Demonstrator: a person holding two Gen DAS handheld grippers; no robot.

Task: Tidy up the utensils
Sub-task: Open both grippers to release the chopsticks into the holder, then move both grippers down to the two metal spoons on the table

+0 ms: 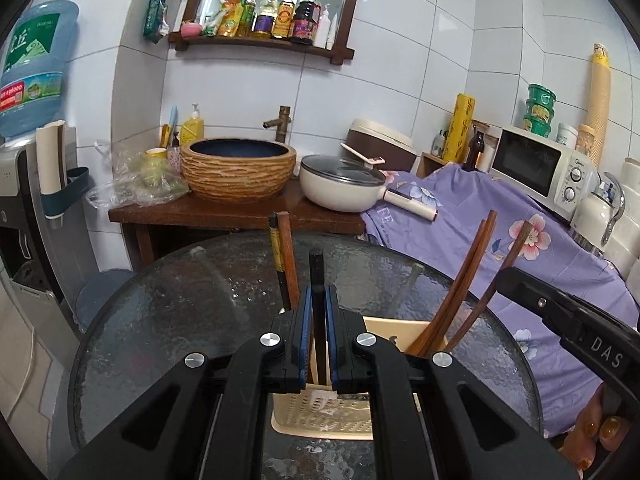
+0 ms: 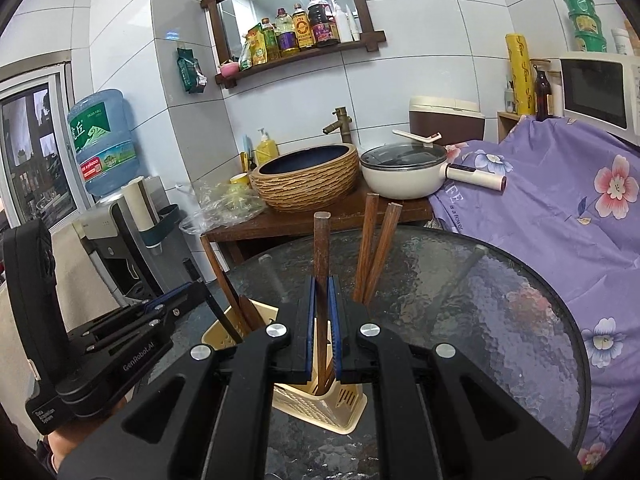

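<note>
A beige slotted utensil holder [image 1: 320, 420] stands on the round glass table [image 1: 160, 320]; it also shows in the right wrist view [image 2: 320, 404]. My left gripper [image 1: 319, 300] is shut on a black chopstick [image 1: 317, 272], held upright over the holder. My right gripper [image 2: 322, 292] is shut on a brown wooden chopstick [image 2: 321, 240] whose lower end is inside the holder. Other brown chopsticks [image 2: 374, 248] and a pair with one black and gold stick [image 1: 282, 256] lean in the holder. The right gripper's body shows in the left wrist view [image 1: 568, 316].
Behind the table is a wooden counter [image 1: 240, 212] with a woven basin [image 1: 239, 168] and a white lidded pan [image 1: 340, 184]. A purple floral cloth [image 1: 520, 248] covers the right side, with a microwave [image 1: 536, 164]. A water dispenser [image 1: 28, 160] stands at left.
</note>
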